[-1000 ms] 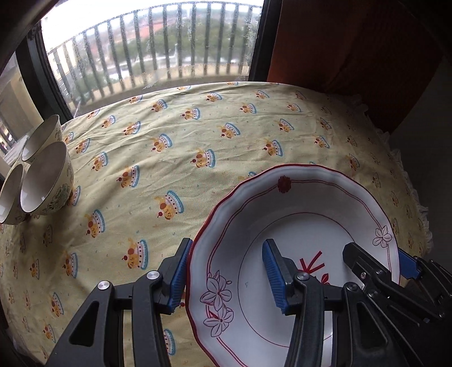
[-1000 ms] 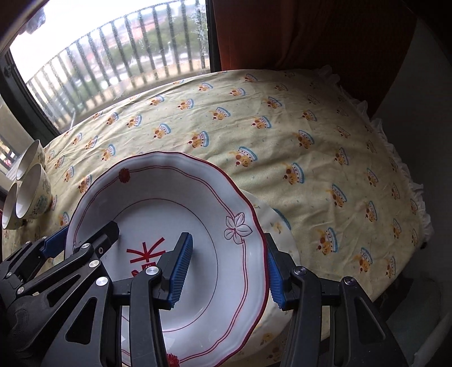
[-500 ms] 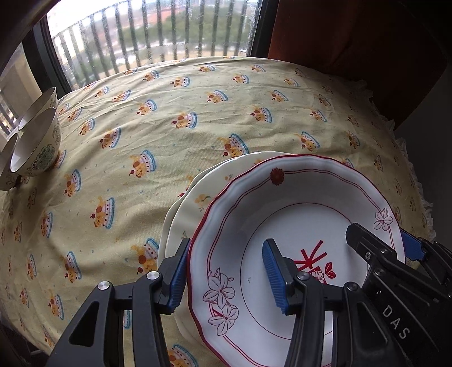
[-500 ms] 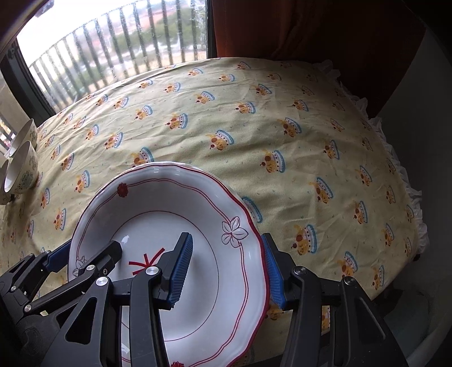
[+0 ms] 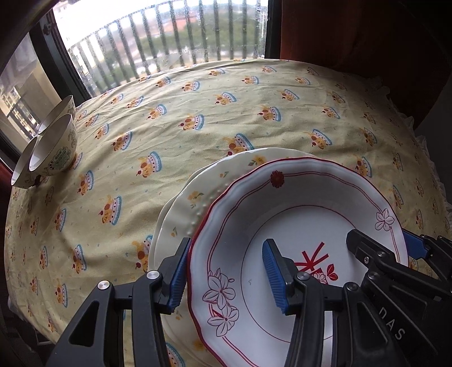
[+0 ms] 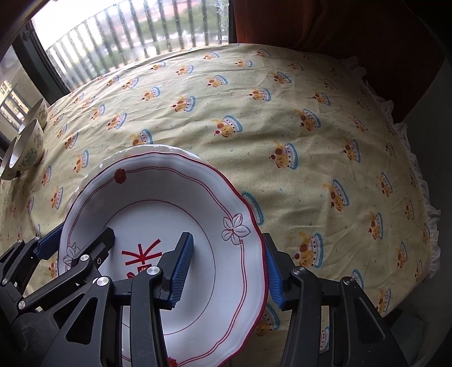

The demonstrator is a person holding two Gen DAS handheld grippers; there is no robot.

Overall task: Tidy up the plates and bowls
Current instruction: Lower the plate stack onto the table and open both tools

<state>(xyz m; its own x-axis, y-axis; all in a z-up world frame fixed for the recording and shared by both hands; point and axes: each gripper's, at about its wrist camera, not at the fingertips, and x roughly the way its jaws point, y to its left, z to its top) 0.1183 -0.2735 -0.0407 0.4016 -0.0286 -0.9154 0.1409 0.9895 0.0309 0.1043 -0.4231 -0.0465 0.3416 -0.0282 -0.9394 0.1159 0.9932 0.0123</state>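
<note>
A white plate with red trim (image 5: 299, 225) is held between both grippers above the table's near edge. My left gripper (image 5: 226, 273) straddles its left rim, one blue pad outside and one inside, shut on it. My right gripper (image 6: 228, 268) straddles the right rim of the plate (image 6: 169, 214) the same way. Under the plate lies a cream flowered plate (image 5: 197, 194), its rim showing at the left; only a sliver of it (image 6: 147, 148) shows in the right wrist view. Three stacked-looking patterned bowls (image 5: 50, 149) stand at the far left.
The table wears a yellow cloth with a cake print (image 5: 226, 98), frilled at the right edge (image 6: 423, 180). A window with railings (image 5: 169, 42) runs behind the table, and a dark red curtain (image 6: 339, 25) hangs at the back right.
Both grippers have carried the red-trimmed plate back and up; the cream plate underneath has come into view to its left. The grips have not changed.
</note>
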